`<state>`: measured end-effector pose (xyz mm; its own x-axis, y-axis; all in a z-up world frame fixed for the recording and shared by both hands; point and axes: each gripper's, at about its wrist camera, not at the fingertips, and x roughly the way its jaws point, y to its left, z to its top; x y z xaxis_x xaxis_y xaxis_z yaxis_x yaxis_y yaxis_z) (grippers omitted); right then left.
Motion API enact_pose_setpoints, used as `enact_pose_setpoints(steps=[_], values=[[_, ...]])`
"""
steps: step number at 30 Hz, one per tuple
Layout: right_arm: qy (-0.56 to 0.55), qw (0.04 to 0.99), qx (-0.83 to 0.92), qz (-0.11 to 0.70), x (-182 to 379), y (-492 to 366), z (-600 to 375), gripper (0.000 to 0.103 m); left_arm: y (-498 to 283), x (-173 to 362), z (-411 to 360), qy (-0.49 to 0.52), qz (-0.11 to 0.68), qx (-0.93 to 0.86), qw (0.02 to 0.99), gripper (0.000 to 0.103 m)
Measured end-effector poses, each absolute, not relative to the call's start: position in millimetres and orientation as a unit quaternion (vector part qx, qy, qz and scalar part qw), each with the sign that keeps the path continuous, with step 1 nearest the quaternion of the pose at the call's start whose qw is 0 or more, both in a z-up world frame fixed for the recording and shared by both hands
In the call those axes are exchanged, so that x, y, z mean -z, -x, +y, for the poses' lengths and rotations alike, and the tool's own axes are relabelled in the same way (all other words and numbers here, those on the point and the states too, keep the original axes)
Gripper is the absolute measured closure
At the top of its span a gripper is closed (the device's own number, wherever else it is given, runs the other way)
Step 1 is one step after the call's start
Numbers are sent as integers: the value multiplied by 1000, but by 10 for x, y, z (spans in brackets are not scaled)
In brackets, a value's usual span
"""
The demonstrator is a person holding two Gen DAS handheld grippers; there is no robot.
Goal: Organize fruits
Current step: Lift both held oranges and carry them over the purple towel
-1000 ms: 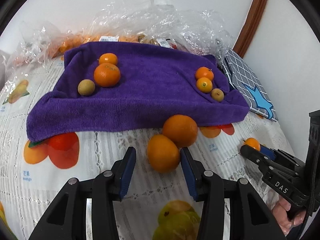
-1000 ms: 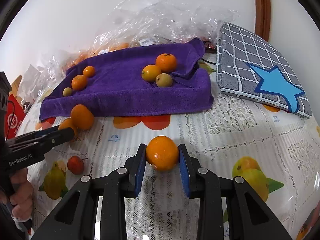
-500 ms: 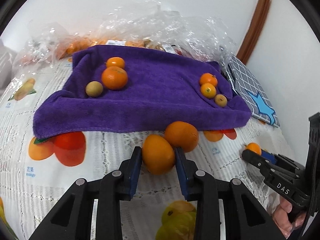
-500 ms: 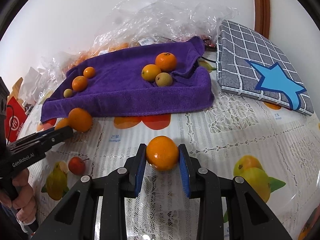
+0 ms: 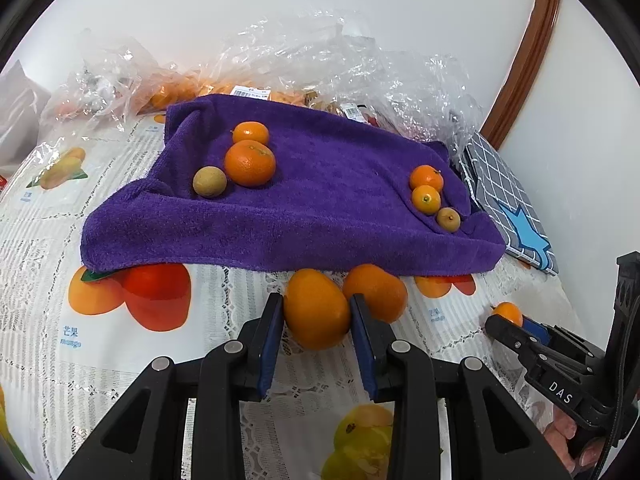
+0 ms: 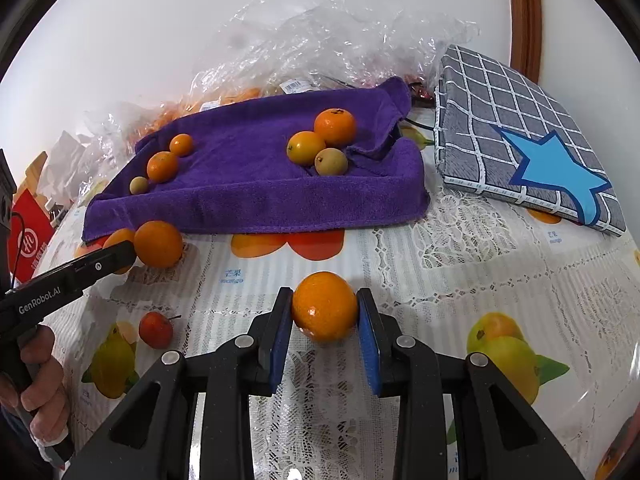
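My left gripper (image 5: 317,322) is shut on an orange (image 5: 316,307) at the front edge of the purple towel (image 5: 320,208). A second orange (image 5: 376,292) lies against it on the right. My right gripper (image 6: 324,316) is shut on another orange (image 6: 324,306) on the tablecloth, in front of the towel (image 6: 248,184). On the towel lie two groups of three small fruits, one on the left (image 5: 248,162) and one on the right (image 5: 426,199). The left gripper also shows in the right wrist view (image 6: 120,256), with its orange mostly hidden behind the finger.
Clear plastic bags (image 5: 304,64) with more fruit lie behind the towel. A grey checked cushion with a blue star (image 6: 524,152) lies on the right. A small red fruit (image 6: 155,330) lies on the fruit-print tablecloth (image 6: 460,280). A red box (image 6: 28,236) stands at the far left.
My left gripper has closed on the near orange and moved with it toward the towel edge. The right gripper has kept its hold on its orange, almost still.
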<state>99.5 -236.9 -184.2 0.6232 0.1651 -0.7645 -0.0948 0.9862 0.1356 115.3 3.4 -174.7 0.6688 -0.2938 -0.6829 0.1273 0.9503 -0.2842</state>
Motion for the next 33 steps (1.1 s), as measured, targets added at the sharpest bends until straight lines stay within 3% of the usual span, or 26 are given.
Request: enact_pose_setpoints(steps=[33], values=[[-44, 913, -75, 400, 1755, -880, -2364, 71, -1050, 1538, 375, 180, 324, 120, 921, 71]])
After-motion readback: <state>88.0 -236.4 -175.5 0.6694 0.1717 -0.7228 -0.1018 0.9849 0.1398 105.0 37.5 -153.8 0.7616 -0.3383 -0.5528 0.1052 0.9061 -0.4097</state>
